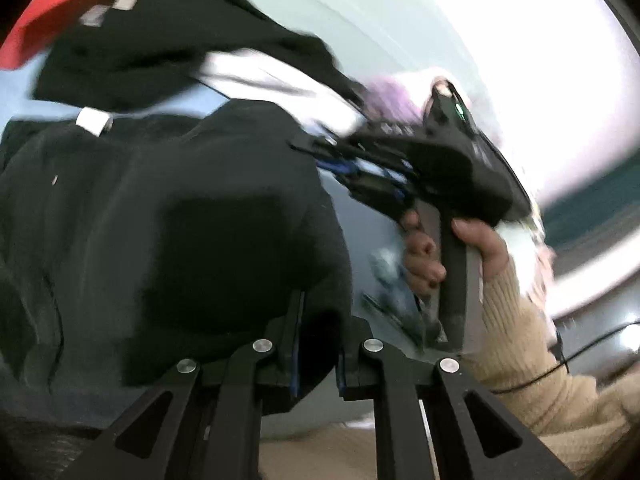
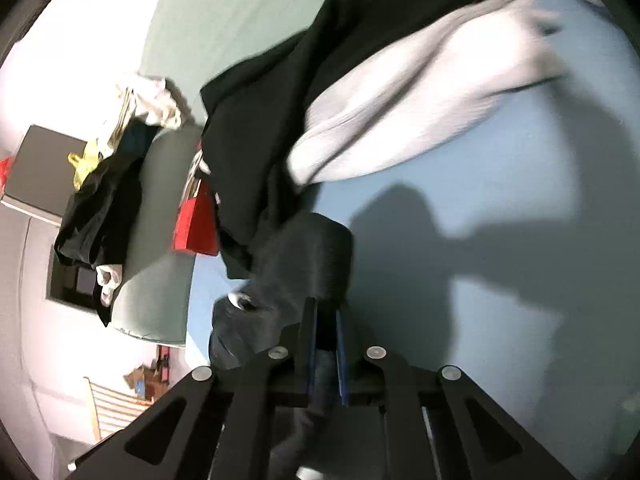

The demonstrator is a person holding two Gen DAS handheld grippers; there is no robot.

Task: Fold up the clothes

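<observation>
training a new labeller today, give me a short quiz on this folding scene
1. True or false: the left gripper is shut on the dark garment.
2. What colour is the sheet under the clothes? A) light blue B) yellow C) brown
3. Fill in: the hand on the right gripper's handle wears a ____ knitted sleeve.

Key: 1 true; 2 A; 3 beige. The right gripper is also shut on dark cloth.
</observation>
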